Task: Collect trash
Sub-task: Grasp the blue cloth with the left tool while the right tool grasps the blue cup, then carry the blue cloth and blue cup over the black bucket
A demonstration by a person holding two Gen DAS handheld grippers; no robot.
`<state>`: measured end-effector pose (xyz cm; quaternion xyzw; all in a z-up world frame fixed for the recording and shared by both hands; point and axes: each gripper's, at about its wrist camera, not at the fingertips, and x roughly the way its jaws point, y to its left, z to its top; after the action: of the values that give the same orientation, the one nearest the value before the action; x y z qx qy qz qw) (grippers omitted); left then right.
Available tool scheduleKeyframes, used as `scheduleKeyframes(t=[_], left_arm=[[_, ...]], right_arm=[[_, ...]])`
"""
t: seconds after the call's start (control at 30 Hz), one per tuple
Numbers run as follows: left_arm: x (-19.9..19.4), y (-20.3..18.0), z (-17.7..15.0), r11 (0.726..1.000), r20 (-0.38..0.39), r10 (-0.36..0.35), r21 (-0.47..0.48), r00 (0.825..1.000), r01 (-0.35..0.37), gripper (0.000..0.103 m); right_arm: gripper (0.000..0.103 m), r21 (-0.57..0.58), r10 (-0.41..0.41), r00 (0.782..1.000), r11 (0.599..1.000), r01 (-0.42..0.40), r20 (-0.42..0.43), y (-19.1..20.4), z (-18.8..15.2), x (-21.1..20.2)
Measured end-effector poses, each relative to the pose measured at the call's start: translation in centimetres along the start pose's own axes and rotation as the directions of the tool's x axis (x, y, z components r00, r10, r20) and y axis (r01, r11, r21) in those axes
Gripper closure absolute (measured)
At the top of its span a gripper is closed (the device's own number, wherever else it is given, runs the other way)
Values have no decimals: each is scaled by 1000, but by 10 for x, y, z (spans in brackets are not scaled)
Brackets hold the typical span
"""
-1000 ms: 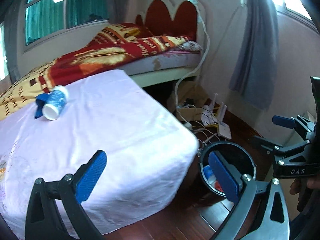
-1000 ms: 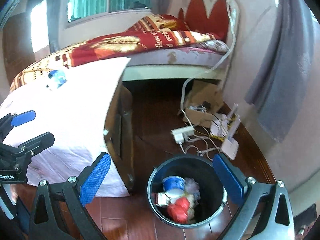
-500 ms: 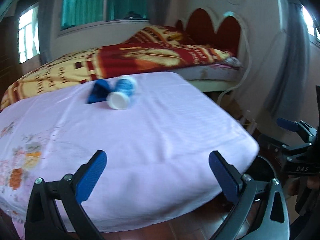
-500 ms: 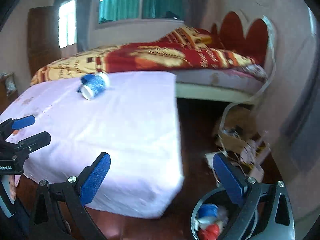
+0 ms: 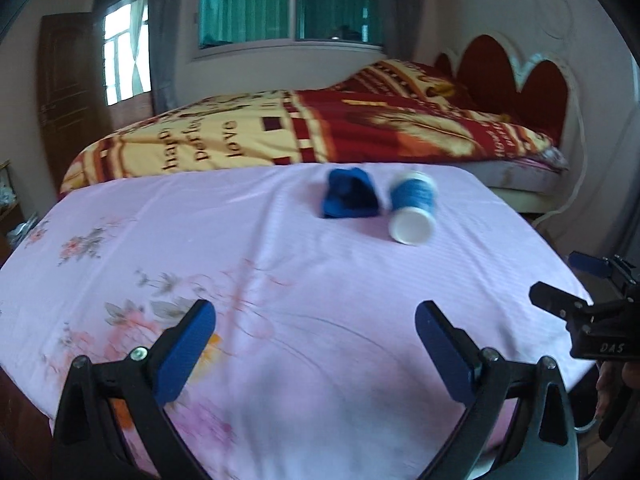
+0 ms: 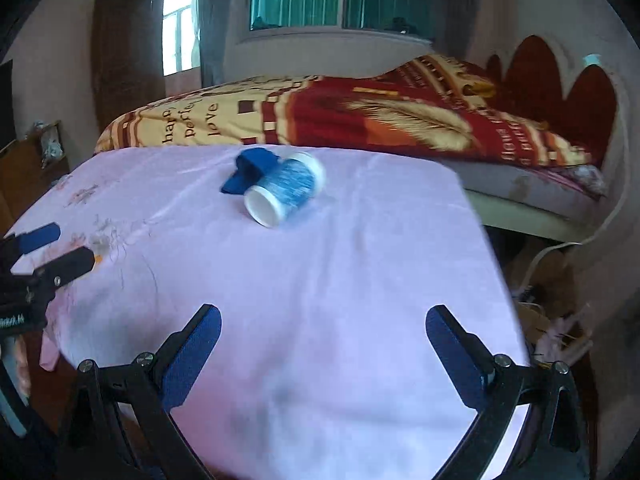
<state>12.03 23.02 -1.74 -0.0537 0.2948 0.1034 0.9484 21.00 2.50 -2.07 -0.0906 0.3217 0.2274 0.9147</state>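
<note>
A blue and white paper cup [image 5: 412, 212] [image 6: 285, 194] lies on its side at the far part of the table with the pink floral cloth [image 5: 248, 272] [image 6: 320, 272]. A crumpled dark blue piece [image 5: 349, 199] [image 6: 250, 170] rests right beside it. My left gripper [image 5: 316, 344] hovers open over the near part of the cloth, well short of both. My right gripper [image 6: 323, 350] is open too, above the near right part of the table. Each gripper also shows at the edge of the other's view, the right gripper [image 5: 576, 280] and the left gripper [image 6: 52, 248].
Behind the table stands a bed with a red and yellow blanket [image 5: 340, 128] and a heart-shaped headboard [image 5: 516, 80]. Cables and a cardboard box [image 6: 556, 320] clutter the floor to the table's right. A wooden door [image 5: 64, 92] is at the far left.
Both views have swung left and up, from the black bin on the floor to the tabletop. The bin has left both views. The cup and blue piece now sit nearer the middle.
</note>
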Motion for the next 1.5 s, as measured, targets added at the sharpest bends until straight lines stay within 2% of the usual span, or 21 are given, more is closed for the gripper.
scheduleKeyframes(t=[0.17,0.4,0.43,0.47,0.53,0.57,0.77,0.87,0.97,1.1,1.17,1.2,1.23,1.3,1.33,1.5], left_arm=[[31,23,17,999,-11,37,1,999,-37,6],[71,40,35,999,-51,39,-1,998,-39,6],[77,39,38,1000,-58,30,-7,998,-31,6],[82,38,41,1000,-61,24,-10,998,-25,6],[93,32,47,1000,-62,7,-7,998,-7,6],[99,27,51,1000,-66,-2,-6,998,2,6],[140,-11,81,997,-81,-76,11,994,78,6],[162,-29,97,994,-92,-112,7,989,113,8],[196,-56,112,993,-129,-98,52,987,105,8],[229,-75,119,990,-197,-59,114,979,82,18],[240,-74,119,991,-233,-54,105,971,80,27],[244,-71,119,993,-243,-52,91,969,76,37],[244,-68,118,994,-238,-43,88,970,65,58],[235,-57,118,995,-223,-80,46,971,92,71],[228,-54,118,994,-211,-99,33,973,108,74],[174,-48,104,983,-138,-180,15,974,184,77]], right_arm=[[0,38,23,999,999,-22,-29,26,39,61],[1,93,43,995,995,-35,-93,32,82,134],[7,104,45,993,994,-33,-111,30,87,145],[17,106,49,991,994,-35,-125,28,90,151],[32,105,80,983,992,-64,-165,22,96,168],[34,102,79,983,993,-63,-164,17,98,170],[39,83,16,988,997,-3,-154,-34,108,179],[39,89,14,989,996,-1,-149,-57,114,183],[40,99,34,988,995,-19,-150,-70,119,189],[40,107,60,987,993,-44,-148,-79,123,194],[41,118,69,987,992,-52,-145,-81,123,195],[41,125,73,987,991,-55,-144,-82,123,194],[42,131,78,987,990,-59,-142,-82,122,193],[43,134,86,987,989,-68,-134,-83,119,186],[44,128,86,988,989,-70,-126,-83,117,181],[45,79,62,993,995,-54,-98,-82,99,141]])
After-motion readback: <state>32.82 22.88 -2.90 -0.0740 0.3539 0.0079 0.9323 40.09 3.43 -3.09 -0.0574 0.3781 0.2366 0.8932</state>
